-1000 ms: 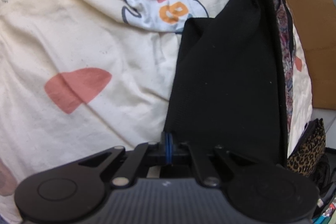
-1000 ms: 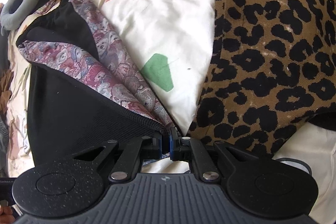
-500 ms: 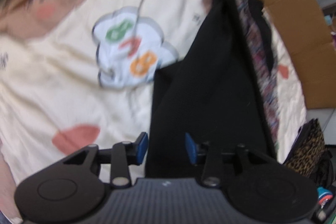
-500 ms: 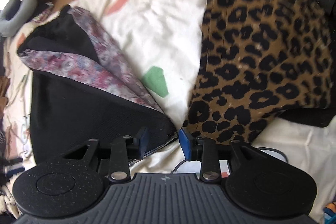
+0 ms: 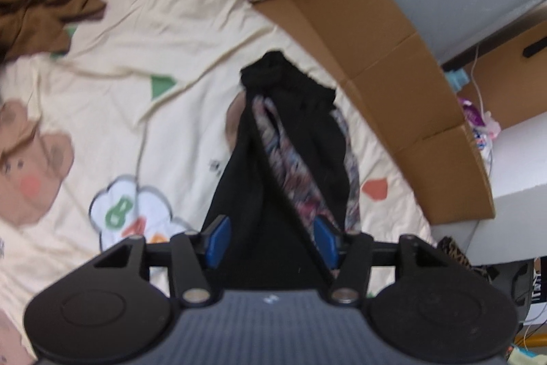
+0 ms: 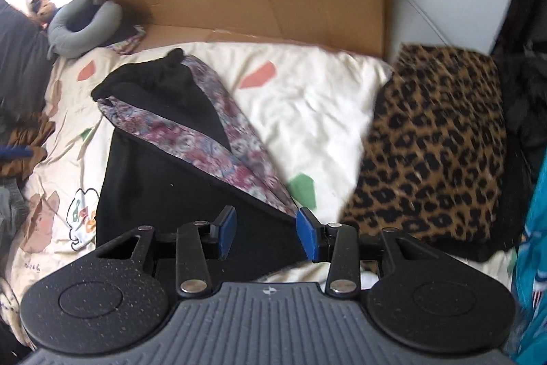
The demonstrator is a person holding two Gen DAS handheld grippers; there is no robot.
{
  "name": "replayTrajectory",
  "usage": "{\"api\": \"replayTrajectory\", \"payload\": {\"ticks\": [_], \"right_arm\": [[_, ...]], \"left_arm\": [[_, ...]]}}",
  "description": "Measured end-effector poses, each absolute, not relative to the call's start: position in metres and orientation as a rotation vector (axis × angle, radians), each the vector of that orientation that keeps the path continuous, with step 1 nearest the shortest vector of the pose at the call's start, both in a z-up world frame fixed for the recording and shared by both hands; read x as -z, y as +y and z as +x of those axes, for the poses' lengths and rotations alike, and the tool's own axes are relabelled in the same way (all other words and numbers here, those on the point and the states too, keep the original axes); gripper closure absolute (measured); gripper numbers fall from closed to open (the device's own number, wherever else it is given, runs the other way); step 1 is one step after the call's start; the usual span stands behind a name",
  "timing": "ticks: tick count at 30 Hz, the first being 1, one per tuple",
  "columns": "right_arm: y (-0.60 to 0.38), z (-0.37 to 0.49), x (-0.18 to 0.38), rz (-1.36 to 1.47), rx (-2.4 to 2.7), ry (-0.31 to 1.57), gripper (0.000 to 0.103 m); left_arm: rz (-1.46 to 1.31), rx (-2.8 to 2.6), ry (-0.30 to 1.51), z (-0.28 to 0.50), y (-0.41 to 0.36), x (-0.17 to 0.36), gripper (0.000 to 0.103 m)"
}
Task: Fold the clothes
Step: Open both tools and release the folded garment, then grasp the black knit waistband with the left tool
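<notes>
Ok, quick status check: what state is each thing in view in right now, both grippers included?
left gripper: open, holding nothing
right gripper: open, holding nothing
black garment: lying on the bed, partly folded, floral lining turned out along the edges
leopard-print garment: folded, lying flat beside the black one, apart from it
brown garment: crumpled, unfolded
cardboard box: flattened, propped along the bed's far edge

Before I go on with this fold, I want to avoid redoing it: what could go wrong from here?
1. Both grippers, left and right, are open, so nothing holds the black garment; its loose floral lining flap could shift and spoil the fold.
2. The top end is bunched; folding over it may leave a lump.
3. The leopard cloth lies close by and might get caught up.
</notes>
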State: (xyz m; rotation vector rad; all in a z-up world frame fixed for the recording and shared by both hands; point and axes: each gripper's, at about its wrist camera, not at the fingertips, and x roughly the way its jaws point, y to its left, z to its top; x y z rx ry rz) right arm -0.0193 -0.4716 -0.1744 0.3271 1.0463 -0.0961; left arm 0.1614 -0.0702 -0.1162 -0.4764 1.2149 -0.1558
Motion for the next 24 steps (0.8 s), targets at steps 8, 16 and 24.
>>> {"api": "replayTrajectory", "payload": {"ticks": [8, 16, 24], "right_arm": [[-0.451, 0.001, 0.185, 0.29, 0.051, 0.97, 0.057], [-0.437, 0.026, 0.223, 0.275, 0.026, 0.953, 0.057], [-0.425, 0.048, 0.256, 0.272, -0.003, 0.953, 0.057]], "left_arm": [[-0.48, 0.126, 1.215, 0.211, -0.068, 0.137, 0.046], [-0.49, 0.101, 1.206, 0.257, -0.058, 0.165, 0.047], [-0.407, 0.146, 1.2, 0.298, -0.074, 0.183, 0.043]]}}
